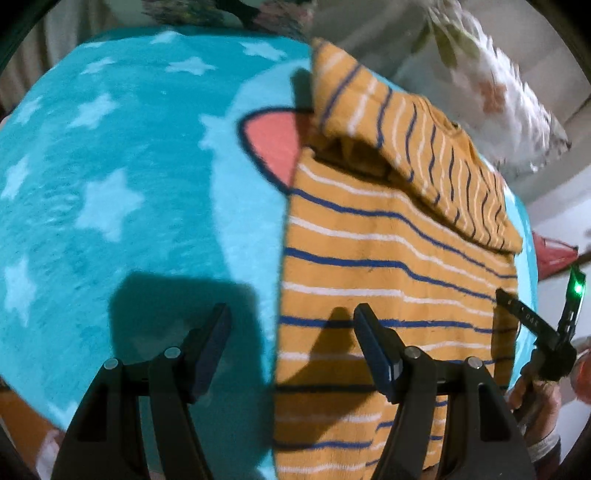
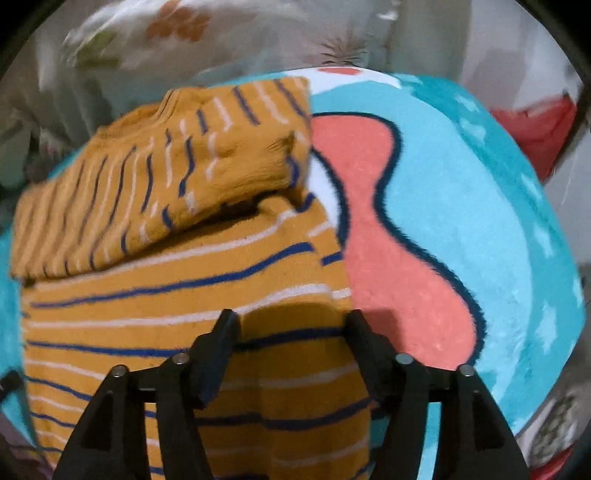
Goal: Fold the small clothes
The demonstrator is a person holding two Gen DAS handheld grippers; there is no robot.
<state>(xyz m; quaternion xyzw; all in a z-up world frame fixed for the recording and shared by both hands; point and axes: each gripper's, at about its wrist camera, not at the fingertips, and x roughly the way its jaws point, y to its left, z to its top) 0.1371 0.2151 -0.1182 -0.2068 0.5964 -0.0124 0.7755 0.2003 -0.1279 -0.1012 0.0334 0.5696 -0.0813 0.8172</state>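
Hovering with its jaws spread wide and nothing between them, the left gripper [image 1: 291,325] straddles the left edge of the striped shirt [image 1: 388,266]: one finger is over the fabric, the other over the turquoise blanket [image 1: 110,166] beside it. The right gripper [image 2: 290,332] is likewise spread and pinches nothing, its fingers over the shirt's lower right part, close to that garment's right edge; in the left wrist view it shows at the shirt's far right side [image 1: 532,321], with a green light glowing on it.

The shirt [image 2: 166,295], mustard yellow with blue and white stripes, lies on the blanket with a striped sleeve [image 2: 155,184] folded across its upper part, just below the ribbed collar [image 2: 147,118]. A coral patch outlined in dark blue [image 2: 388,240] on the blanket borders the shirt's right edge, and pale stars [image 1: 107,210] dot the blanket off its left edge. Beyond the collar lies blurred floral bedding [image 2: 184,33].
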